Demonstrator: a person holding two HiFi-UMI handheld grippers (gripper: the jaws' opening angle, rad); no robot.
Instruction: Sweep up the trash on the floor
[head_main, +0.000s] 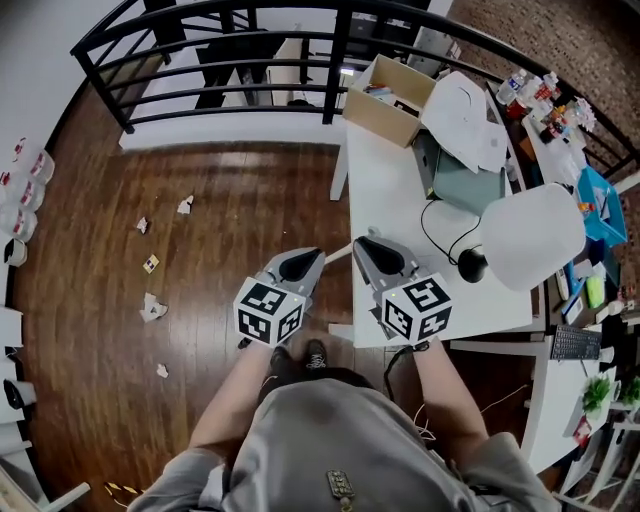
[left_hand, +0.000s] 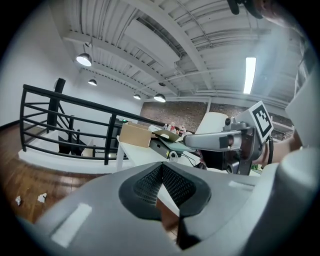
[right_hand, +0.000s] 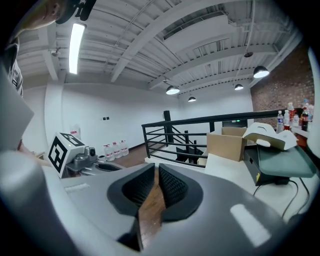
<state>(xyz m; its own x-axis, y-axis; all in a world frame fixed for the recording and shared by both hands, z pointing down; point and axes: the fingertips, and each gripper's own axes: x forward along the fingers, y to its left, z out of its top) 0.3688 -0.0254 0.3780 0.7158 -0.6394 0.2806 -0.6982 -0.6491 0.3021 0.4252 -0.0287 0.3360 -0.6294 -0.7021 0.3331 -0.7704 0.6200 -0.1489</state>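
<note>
Several scraps of paper trash lie on the dark wooden floor at the left of the head view, among them a white piece (head_main: 185, 205), a small yellowish piece (head_main: 150, 263) and a crumpled white piece (head_main: 152, 308). Two of them show far off in the left gripper view (left_hand: 30, 199). My left gripper (head_main: 300, 262) (left_hand: 161, 167) hangs over the floor in front of my body, shut, with nothing between its pads. Beside it my right gripper (head_main: 365, 245) (right_hand: 156, 170) hangs at the white table's near corner, shut and empty too. Both point away from me, slightly downward.
A white table (head_main: 400, 190) stands at the right with a cardboard box (head_main: 390, 100), a grey case, a cable and a white lampshade (head_main: 530, 235). A black railing (head_main: 240, 60) closes the far side. Water bottles (head_main: 20, 190) line the left wall. My shoes (head_main: 300, 358) are below the grippers.
</note>
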